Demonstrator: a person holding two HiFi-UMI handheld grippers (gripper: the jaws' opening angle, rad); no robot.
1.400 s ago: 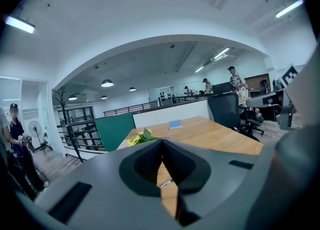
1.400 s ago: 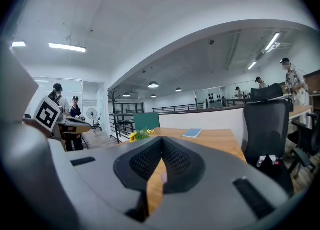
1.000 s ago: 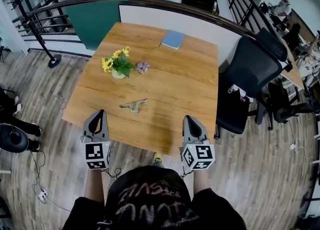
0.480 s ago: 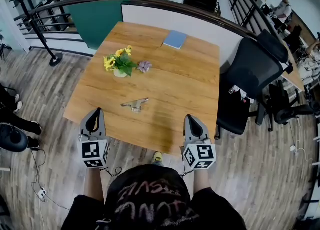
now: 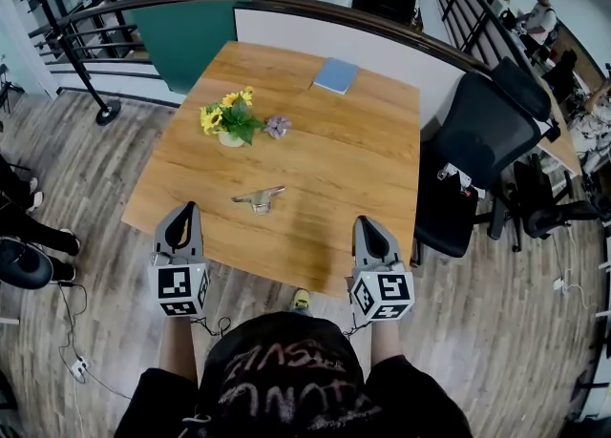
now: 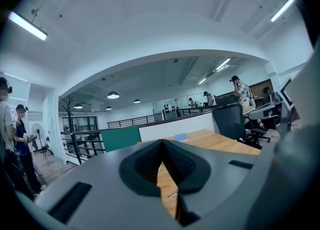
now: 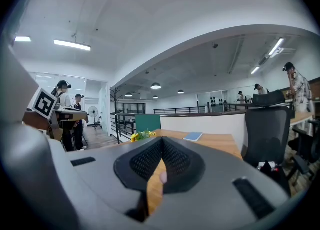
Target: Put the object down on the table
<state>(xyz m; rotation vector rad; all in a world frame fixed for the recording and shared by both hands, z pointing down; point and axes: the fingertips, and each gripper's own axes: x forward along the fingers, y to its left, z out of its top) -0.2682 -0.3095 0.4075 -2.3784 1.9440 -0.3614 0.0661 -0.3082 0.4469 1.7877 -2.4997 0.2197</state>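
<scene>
A small silvery metal object (image 5: 258,199) lies flat on the wooden table (image 5: 334,159), a little in front of its middle. My left gripper (image 5: 190,209) hovers over the table's near left edge, shut, with nothing between its jaws. My right gripper (image 5: 363,223) hangs over the near right edge, also shut and empty. Both sit apart from the object, which lies between and beyond them. In the left gripper view the jaws (image 6: 162,141) meet at their tips, and the object (image 6: 172,194) shows as a sliver below them. The right gripper view shows its jaws (image 7: 162,140) closed the same way.
A small pot of yellow flowers (image 5: 227,121) and a purple flower (image 5: 276,125) stand at the table's left back. A blue notebook (image 5: 336,75) lies at the far edge. A black office chair (image 5: 477,150) stands right of the table, and a curved railing (image 5: 115,16) runs behind.
</scene>
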